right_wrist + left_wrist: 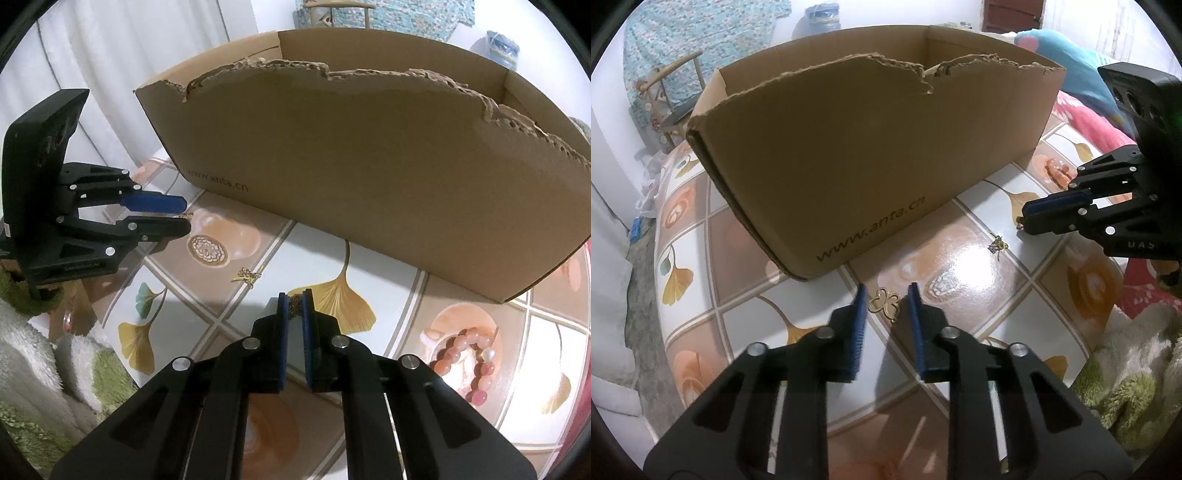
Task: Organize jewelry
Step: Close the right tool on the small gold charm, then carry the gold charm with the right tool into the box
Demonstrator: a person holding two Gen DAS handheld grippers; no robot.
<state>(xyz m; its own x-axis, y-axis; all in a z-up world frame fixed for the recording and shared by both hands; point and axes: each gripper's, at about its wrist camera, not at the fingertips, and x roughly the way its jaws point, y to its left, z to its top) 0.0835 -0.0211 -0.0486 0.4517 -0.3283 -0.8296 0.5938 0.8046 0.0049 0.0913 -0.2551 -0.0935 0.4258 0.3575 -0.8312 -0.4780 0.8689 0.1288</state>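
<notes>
A gold butterfly-shaped ornament (pixel 884 303) lies on the patterned tablecloth between the tips of my left gripper (pixel 887 295), which is open around it. My right gripper (pixel 294 300) is shut on a small dark patterned ornament (pixel 294 302) held above the table; it also shows in the left wrist view (pixel 1021 221). A small gold trinket (pixel 996 244) lies on the table between the grippers, also in the right wrist view (pixel 248 275). A pink bead bracelet (pixel 471 363) lies at the right. The torn cardboard box (pixel 849 147) stands behind.
The box (pixel 369 177) fills the back of the table and reads www.anta.cn. A green and white fluffy towel (pixel 44 369) lies at the table's near edge. A pink and blue blanket (pixel 1082 110) lies beyond the box. A chair (pixel 672 96) stands at the far left.
</notes>
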